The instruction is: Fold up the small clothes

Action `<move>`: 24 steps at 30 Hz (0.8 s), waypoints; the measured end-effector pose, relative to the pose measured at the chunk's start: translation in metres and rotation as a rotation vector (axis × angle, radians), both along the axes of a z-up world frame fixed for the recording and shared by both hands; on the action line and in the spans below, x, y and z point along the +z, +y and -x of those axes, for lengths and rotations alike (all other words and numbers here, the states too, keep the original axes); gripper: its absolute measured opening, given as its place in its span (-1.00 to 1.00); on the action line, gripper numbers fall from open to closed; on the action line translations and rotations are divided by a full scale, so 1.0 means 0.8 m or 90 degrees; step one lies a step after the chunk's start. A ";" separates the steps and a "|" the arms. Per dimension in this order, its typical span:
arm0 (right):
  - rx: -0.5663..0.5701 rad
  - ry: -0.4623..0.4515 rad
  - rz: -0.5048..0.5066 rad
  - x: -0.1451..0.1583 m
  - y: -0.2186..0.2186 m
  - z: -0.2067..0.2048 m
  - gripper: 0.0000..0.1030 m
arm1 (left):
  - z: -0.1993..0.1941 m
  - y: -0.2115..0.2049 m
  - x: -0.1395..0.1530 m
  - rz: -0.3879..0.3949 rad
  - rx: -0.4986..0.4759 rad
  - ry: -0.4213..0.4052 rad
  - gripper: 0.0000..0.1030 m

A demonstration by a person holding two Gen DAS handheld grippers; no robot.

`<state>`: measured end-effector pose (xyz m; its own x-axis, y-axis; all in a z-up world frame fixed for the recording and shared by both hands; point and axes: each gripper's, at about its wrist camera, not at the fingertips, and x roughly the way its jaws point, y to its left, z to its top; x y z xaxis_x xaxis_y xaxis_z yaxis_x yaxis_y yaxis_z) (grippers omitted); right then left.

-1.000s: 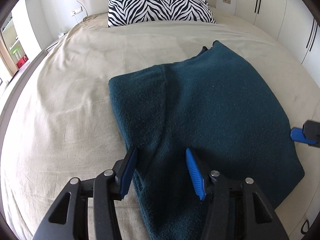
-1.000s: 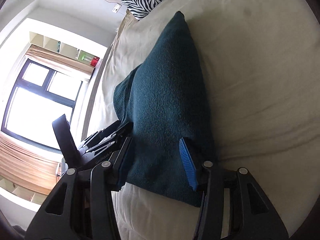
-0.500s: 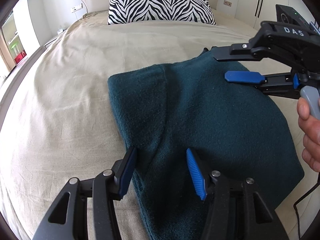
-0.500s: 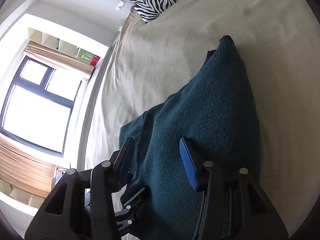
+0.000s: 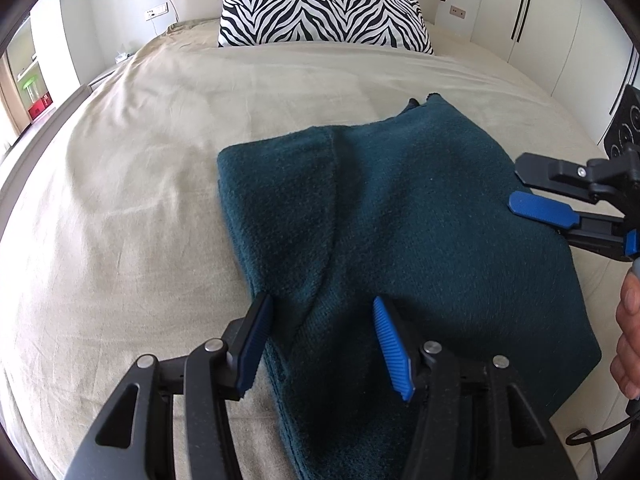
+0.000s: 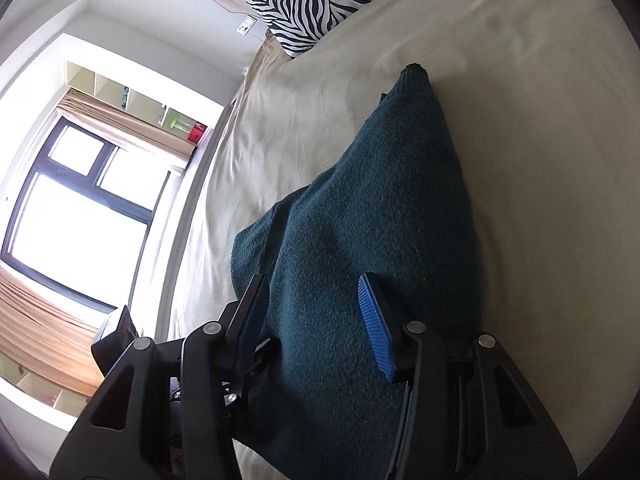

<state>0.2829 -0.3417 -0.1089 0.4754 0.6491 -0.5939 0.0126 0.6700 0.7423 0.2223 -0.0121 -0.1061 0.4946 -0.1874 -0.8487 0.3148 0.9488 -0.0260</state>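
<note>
Teal fleece, a folded garment [image 5: 400, 240], lies flat on the beige sheet of the bed [image 5: 140, 200], toward the near right part of the mattress; a vertical seam or fold edge runs down its left third, and one small corner juts out at its far end. No brand, label or writing can be read on the garment or on either tool in these views. The left gripper [image 5: 324, 344] hangs over the near edge of the fleece, its blue-padded fingers [image 5: 390, 344] spread apart with the cloth lying below the gap, nothing pinched between them. The right gripper [image 5: 532, 196] reaches in over the right side of the garment, a person's hand [image 5: 630, 332] behind it on the handle; from its own camera the right gripper [image 6: 316, 324] shows its fingers [image 6: 374, 328] parted above the fleece, gripping nothing. A zebra-striped pillow [image 5: 324, 12] leans at the headboard, well apart from the garment; wall sockets [image 5: 157, 11] sit beside the headboard; white wardrobe doors [image 5: 520, 8] stand to the right. In the right wrist view a black-framed window [image 6: 76, 216] with a tan curtain [image 6: 120, 124] fills the left, open shelves [image 6: 132, 96] above it holding a green and a red object. A thin black cable [image 5: 592, 436] loops at the bed's near right corner.
</note>
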 end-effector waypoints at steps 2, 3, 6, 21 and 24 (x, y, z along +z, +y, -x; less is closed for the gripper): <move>-0.011 -0.004 -0.018 -0.001 -0.010 0.016 -0.12 | 0.000 0.002 0.000 0.003 0.001 0.001 0.10; -0.014 -0.007 -0.025 -0.003 -0.014 0.025 -0.12 | 0.000 0.002 0.000 0.005 0.001 0.001 0.10; -0.020 -0.019 -0.033 -0.002 -0.023 0.050 -0.12 | -0.002 0.006 0.001 0.013 0.003 0.004 0.10; -0.050 -0.001 0.053 0.021 -0.065 0.135 0.02 | 0.011 0.114 0.019 0.298 0.095 0.089 0.29; -0.050 0.004 0.040 0.024 -0.070 0.125 0.05 | 0.000 0.112 0.003 0.354 0.082 0.145 0.34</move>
<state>0.1831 -0.3980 -0.0895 0.5198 0.5709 -0.6355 0.0717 0.7121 0.6984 0.2222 0.0771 -0.1035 0.3609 -0.5835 -0.7275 0.1274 0.8036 -0.5814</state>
